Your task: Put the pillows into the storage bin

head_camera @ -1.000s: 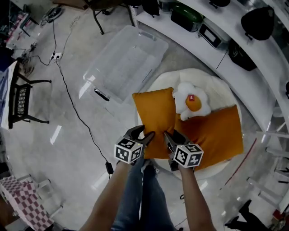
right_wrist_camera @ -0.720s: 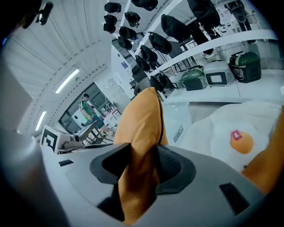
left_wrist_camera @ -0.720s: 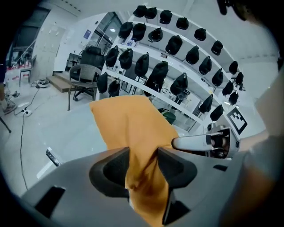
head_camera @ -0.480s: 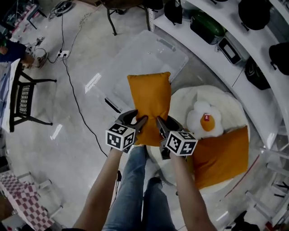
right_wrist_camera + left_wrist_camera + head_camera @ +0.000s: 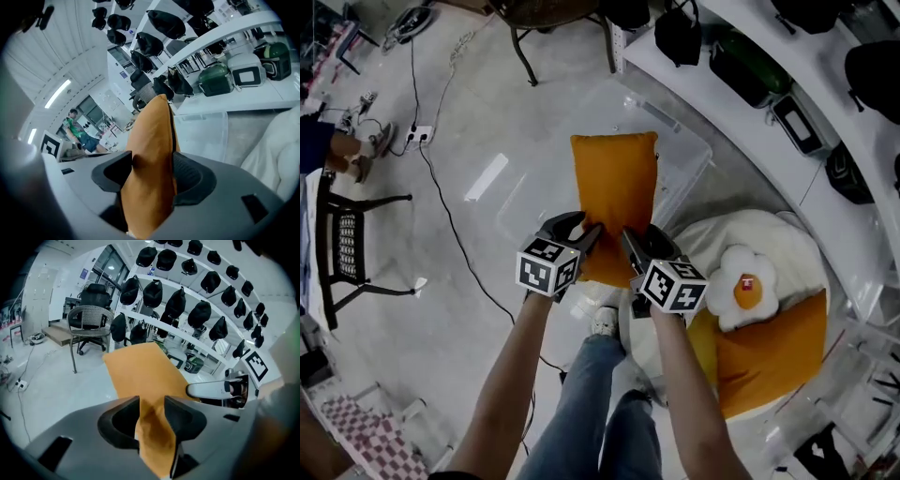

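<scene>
One pillow (image 5: 614, 183), pinched by the tightening left gripper (image 5: 586, 234) and loosening right gripper (image 5: 630, 240), now hangs over the bin (image 5: 686, 141), ready to drop.

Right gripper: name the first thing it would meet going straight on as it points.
The right gripper, its jaws just now opening wider, presses on the orange pillow, which travels with it. Beyond that, probably the clear storage bin, ahead and lower; depth is unclear.
</scene>
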Demonstrator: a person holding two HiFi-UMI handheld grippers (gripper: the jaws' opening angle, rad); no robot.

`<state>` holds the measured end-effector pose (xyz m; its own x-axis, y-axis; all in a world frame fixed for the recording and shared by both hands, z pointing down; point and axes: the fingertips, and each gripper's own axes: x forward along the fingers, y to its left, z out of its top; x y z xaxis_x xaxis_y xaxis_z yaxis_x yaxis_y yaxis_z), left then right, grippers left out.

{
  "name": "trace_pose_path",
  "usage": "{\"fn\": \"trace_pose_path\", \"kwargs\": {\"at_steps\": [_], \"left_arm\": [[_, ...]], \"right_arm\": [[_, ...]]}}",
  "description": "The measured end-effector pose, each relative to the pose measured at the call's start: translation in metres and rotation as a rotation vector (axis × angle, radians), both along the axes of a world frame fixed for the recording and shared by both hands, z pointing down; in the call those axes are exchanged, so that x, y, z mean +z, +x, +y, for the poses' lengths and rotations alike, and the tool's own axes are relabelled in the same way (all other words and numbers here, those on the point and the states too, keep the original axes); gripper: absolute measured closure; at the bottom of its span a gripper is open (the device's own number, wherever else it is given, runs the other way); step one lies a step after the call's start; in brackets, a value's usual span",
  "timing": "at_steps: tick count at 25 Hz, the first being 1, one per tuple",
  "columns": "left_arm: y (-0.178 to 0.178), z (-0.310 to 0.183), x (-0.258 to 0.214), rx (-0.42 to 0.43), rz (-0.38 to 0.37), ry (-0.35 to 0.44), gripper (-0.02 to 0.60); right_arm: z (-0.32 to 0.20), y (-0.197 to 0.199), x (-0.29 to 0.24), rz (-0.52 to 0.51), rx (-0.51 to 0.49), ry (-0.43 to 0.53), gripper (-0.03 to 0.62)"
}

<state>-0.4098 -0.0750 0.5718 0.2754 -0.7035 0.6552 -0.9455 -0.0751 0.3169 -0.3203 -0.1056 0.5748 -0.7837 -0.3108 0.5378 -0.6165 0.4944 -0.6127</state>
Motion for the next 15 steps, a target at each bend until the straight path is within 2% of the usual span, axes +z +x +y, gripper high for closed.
{"fn": "trace_pose_path", "kwargs": {"at_steps": [3, 6, 11, 15], "left_arm": [[-0.025, -0.015, 0.02, -0.018, -0.019, -0.051, 0.39], [-0.028, -0.01, 0.028, -0.025, -0.002, -0.063, 0.376], [0.002, 0.001, 0.031, 0.009, 0.041, -0.077, 0.376], [0.041, -0.003, 0.019, 0.091, 0.067, -0.061, 0.376]], "right_arm": [[-0.025, -0.005, 0.023, 0.083, 0.013, 0.004, 0.334], [-0.027, 0.007, 0.026, 0.096, 0.032, 0.004, 0.326], [-0.007, 0.04, 0.025, 0.101, 0.079, -0.018, 0.326], [0.008, 0.07, 0.016, 0.109, 0.15, -0.019, 0.326]]}}
